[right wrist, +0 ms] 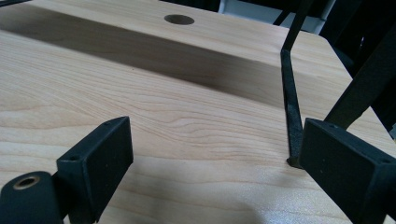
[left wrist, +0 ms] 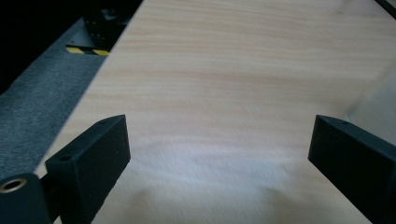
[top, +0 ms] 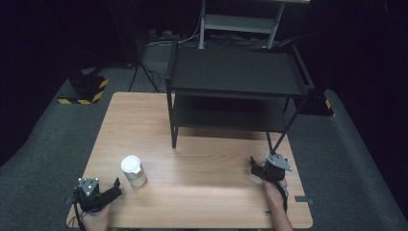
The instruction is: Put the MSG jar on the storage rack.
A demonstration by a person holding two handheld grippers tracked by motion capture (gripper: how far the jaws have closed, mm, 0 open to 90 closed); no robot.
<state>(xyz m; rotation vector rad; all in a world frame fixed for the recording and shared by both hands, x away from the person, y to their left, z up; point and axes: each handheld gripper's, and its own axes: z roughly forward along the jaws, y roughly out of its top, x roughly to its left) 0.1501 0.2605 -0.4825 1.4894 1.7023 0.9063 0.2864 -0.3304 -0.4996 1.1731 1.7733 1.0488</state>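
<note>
Two tongs sit low over the wooden surface (top: 202,163), one held in each of the person's hands at the near edge. The left tongs (top: 113,187) rest at the near left corner, jaws pointing toward the right and spread well apart; in the left gripper view the left tongs (left wrist: 219,154) show bare wood between the two black jaws, with nothing held. A grey three-cornered plate sits on top of them in the high view.

Just beyond and slightly right of the left tongs stands a small white cylindrical cup (top: 133,171), upright, with a pale lid or rim on top. It is near the jaw tips but apart from them.

Farther right, well beyond both tongs, a black two-tier shelf rack (top: 235,77) stands on the far half of the surface, its shelves bare.

The right tongs (top: 253,167) lie near the right edge, just in front of the rack's near right leg. In the right gripper view the right tongs (right wrist: 215,158) have their jaws wide apart around bare wood, and the rack's thin black leg (right wrist: 292,121) meets the surface just beside the right-hand jaw. A round hole (right wrist: 179,19) shows in the surface far ahead.
</note>
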